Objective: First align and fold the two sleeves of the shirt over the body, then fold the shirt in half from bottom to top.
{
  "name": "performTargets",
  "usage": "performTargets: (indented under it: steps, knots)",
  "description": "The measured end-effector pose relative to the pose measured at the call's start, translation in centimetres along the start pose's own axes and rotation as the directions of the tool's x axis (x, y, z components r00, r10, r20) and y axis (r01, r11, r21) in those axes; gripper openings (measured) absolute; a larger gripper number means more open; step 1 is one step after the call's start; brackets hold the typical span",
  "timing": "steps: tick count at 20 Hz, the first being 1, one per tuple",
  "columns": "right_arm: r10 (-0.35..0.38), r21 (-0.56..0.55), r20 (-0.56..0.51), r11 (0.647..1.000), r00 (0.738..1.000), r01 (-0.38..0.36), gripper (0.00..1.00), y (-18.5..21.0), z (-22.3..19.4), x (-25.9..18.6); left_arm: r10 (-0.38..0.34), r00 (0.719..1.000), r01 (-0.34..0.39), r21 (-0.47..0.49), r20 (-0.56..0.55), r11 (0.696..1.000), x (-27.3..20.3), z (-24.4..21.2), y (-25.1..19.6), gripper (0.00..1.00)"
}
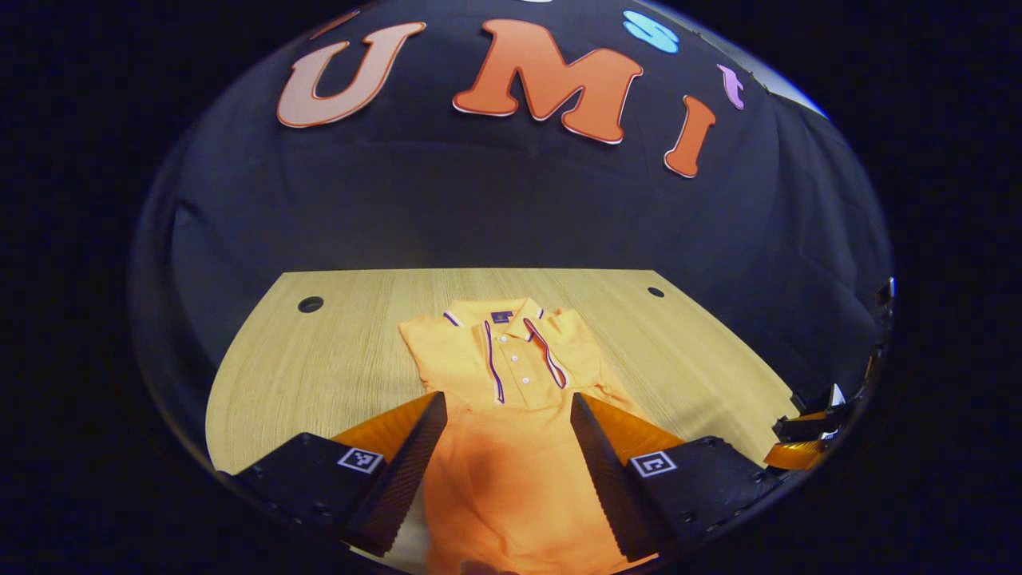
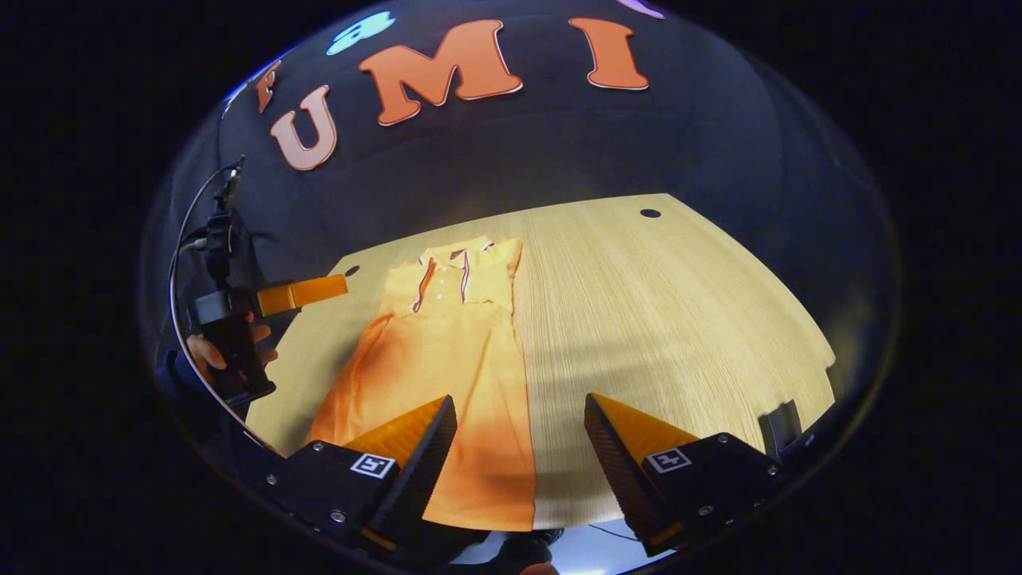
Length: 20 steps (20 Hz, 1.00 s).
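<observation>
Both grippers are spread wide and holding nothing: the left gripper [image 1: 507,471] hangs over the shirt's [image 1: 499,399] lower body, the right gripper [image 2: 519,463] over its right hem edge. The shirt lies flat on the wooden table [image 2: 679,319], sleeves folded in, collar pointing far, hem near.

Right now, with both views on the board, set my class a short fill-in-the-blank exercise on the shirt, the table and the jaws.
1. The orange shirt lies flat on a ____ table.
2. Its sleeves are already ____ over the body.
3. The jaws of the left gripper and the right gripper both stand ____.
4. The shirt's collar points toward the ____ cloth wall.

Missing words: wooden; folded; open; black
</observation>
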State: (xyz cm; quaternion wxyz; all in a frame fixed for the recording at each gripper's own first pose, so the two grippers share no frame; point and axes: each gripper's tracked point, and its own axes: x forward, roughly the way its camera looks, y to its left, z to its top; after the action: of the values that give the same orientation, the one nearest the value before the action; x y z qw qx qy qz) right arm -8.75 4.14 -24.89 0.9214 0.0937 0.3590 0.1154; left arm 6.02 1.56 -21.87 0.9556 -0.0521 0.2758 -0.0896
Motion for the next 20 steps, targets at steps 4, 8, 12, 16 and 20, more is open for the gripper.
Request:
performTargets:
  steps: [4,8,12,16,20]
  knots:
    - [0.051,-0.047,-0.011,0.998,0.999,-0.052,0.98,0.3,-1.7,-0.8,0.075,0.997,-0.076,0.021,0.029,0.997,-5.3,-2.0,-0.3,0.96]
    - [0.088,-0.080,-0.037,0.993,0.995,-0.091,0.98,0.7,-3.8,-1.0,0.137,0.990,-0.136,0.029,-0.019,0.990,-8.9,-6.2,-0.1,0.98]
    - [0.110,-0.103,-0.064,0.988,0.992,-0.116,0.98,1.2,-5.9,-1.0,0.170,0.984,-0.169,0.024,-0.049,0.985,-11.5,-9.5,0.4,0.99]
    - [0.113,-0.121,-0.096,0.985,0.989,-0.124,0.99,1.5,-8.3,-1.0,0.204,0.975,-0.200,0.045,-0.094,0.979,-12.9,-13.4,1.3,0.99]
    - [0.102,-0.165,-0.144,0.978,0.984,-0.126,0.98,1.7,-11.4,-0.4,0.223,0.961,-0.218,0.049,-0.165,0.975,-13.4,-18.2,2.5,0.99]
